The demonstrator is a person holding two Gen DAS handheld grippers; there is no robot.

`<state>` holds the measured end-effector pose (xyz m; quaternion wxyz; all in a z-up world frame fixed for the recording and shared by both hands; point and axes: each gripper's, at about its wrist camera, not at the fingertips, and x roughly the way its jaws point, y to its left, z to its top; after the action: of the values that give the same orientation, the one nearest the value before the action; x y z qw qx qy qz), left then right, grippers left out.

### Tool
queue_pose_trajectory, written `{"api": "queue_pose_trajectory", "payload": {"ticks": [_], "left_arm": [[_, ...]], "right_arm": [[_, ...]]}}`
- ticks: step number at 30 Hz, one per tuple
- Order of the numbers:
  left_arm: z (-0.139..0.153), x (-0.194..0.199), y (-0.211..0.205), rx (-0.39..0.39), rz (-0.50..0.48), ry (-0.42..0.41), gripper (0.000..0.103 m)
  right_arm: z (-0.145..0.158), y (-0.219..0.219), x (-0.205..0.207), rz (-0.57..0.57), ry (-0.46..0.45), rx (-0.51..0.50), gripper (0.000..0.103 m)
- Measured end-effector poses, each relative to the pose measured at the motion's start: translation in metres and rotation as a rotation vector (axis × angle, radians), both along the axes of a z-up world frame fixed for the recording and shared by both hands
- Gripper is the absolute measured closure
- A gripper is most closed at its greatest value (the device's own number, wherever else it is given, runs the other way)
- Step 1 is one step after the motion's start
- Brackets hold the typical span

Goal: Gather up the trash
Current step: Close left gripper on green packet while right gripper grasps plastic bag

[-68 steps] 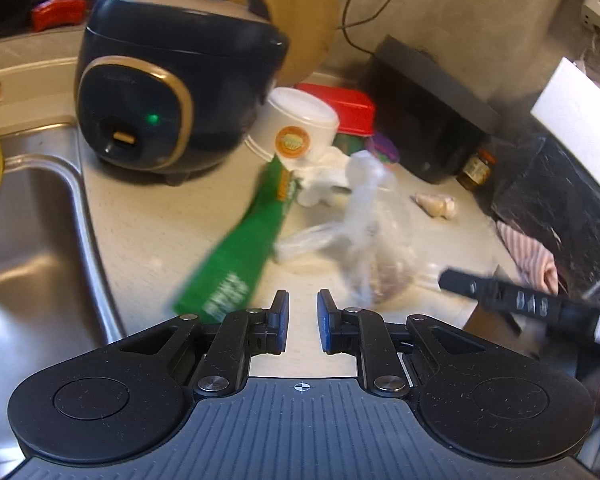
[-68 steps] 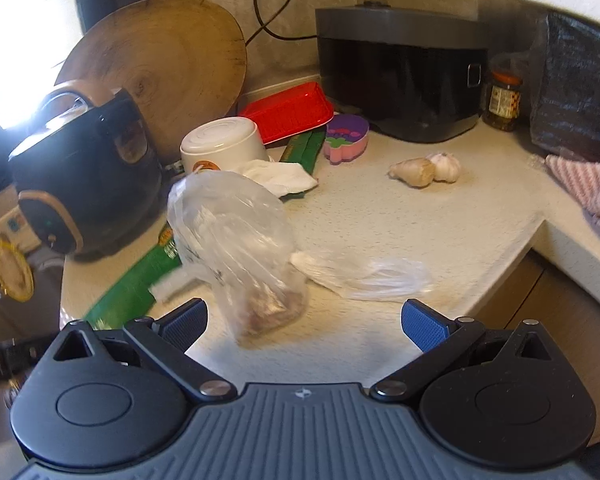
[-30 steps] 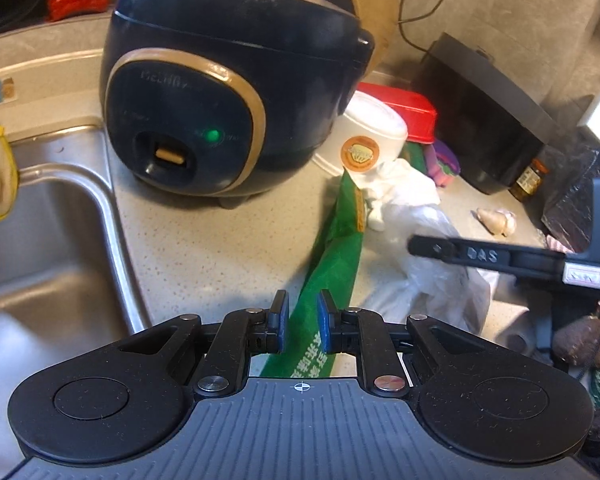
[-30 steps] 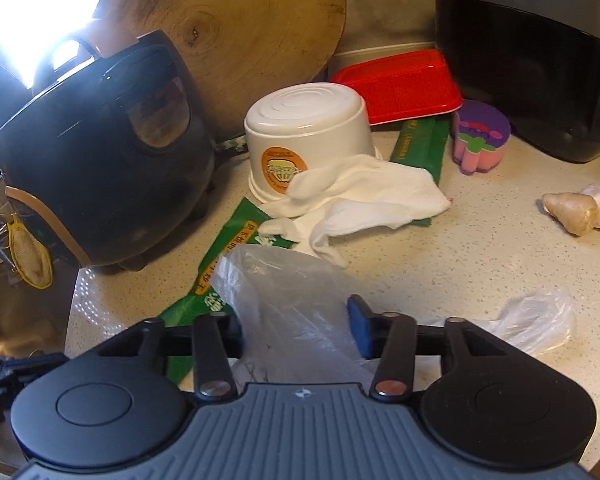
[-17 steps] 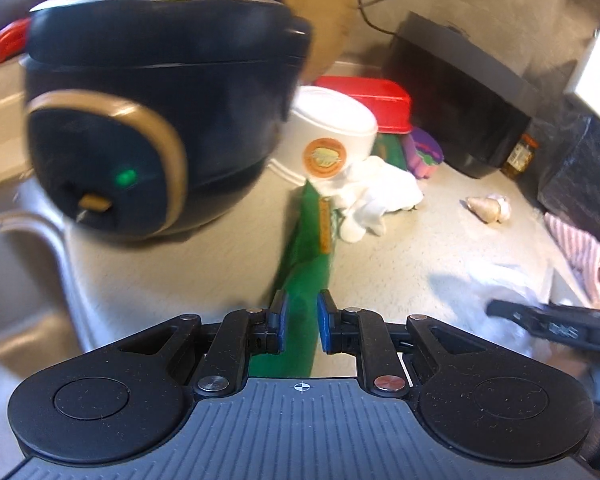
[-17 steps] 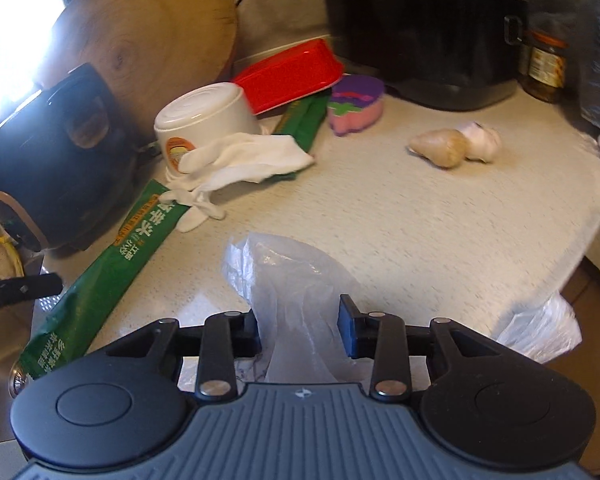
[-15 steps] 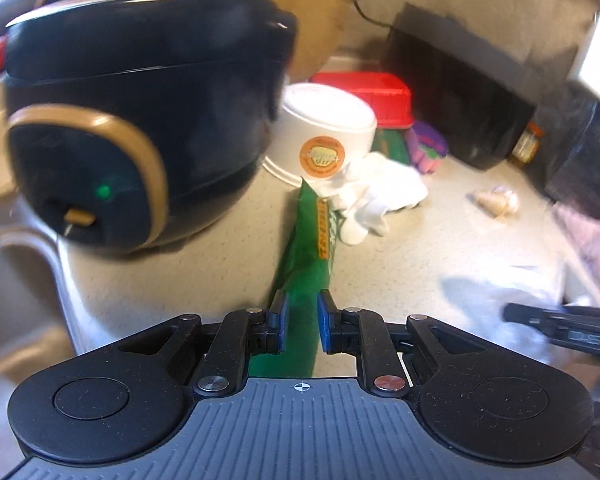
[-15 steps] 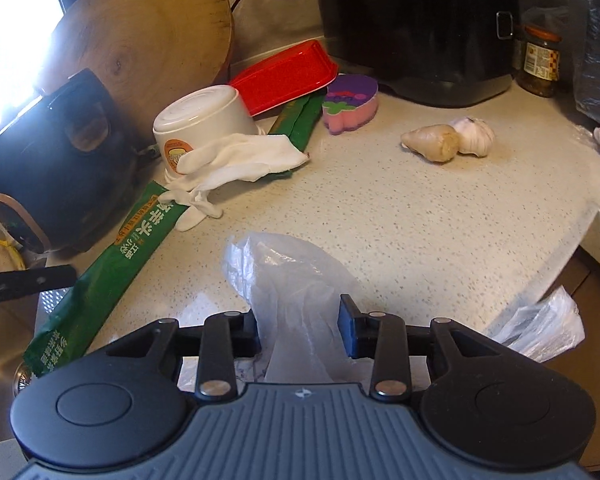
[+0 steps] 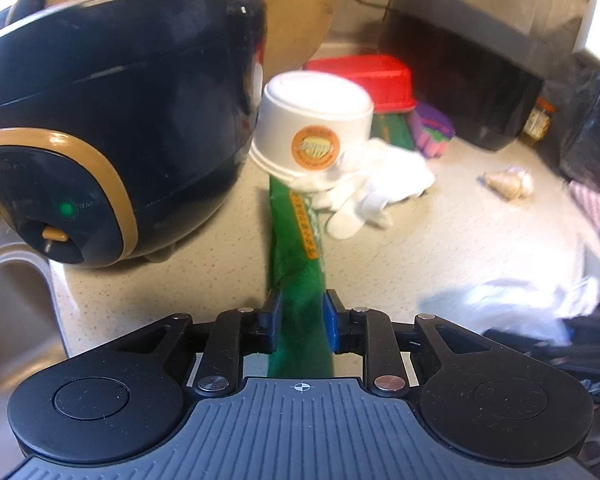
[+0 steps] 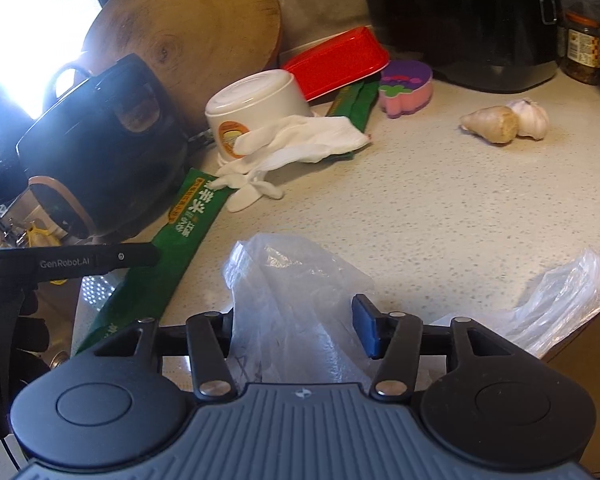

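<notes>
Left gripper (image 9: 301,322): jaws opening, long green wrapper (image 9: 300,276) between the blue pads, touching both; orange strip of print, unreadable. Ahead: upturned white cup (image 9: 314,126), round orange label. Right gripper (image 10: 300,328): jaws opening, crinkled clear plastic bag (image 10: 296,304) between them, right pad clear of it. "GenRobot.AI" legible on the left gripper's finger

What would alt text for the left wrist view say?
A hand-held gripper, jaws opening, has a green wrapper between its pads on a speckled counter. Behind sit a dark rice cooker, an upturned white cup and a white glove.
</notes>
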<state>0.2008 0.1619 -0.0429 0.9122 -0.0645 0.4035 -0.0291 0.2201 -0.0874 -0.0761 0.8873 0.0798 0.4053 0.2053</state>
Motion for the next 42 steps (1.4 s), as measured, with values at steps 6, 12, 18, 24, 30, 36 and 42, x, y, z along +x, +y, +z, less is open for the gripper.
{"api": "queue_pose_trajectory", "payload": {"ticks": [6,12,18,24,30,36,42], "left_arm": [[-0.002,-0.001,-0.009,0.045,-0.006,-0.003,0.078],[-0.020,0.001,-0.030,0.239,-0.070,-0.013,0.072],[-0.026,-0.001,-0.023,0.204,-0.084,-0.010,0.070],[-0.030,0.015,-0.020,0.161,-0.084,0.024,0.061],[-0.032,0.021,-0.018,0.164,-0.093,0.021,0.060],[-0.030,0.011,-0.008,0.161,-0.094,0.038,0.063],[-0.027,-0.010,0.004,0.152,-0.072,0.065,0.064]], "right_arm": [[0.001,0.024,0.005,0.069,-0.007,0.002,0.051],[0.006,0.033,0.010,0.084,-0.031,-0.055,0.045],[0.020,0.036,0.000,0.104,-0.079,-0.142,0.025],[0.014,0.028,-0.009,0.076,-0.030,-0.087,0.017],[0.006,0.043,-0.025,0.110,-0.077,-0.157,0.009],[-0.005,0.055,-0.035,0.152,-0.135,-0.232,0.002],[-0.012,0.051,-0.033,0.114,-0.132,-0.206,0.000]]}}
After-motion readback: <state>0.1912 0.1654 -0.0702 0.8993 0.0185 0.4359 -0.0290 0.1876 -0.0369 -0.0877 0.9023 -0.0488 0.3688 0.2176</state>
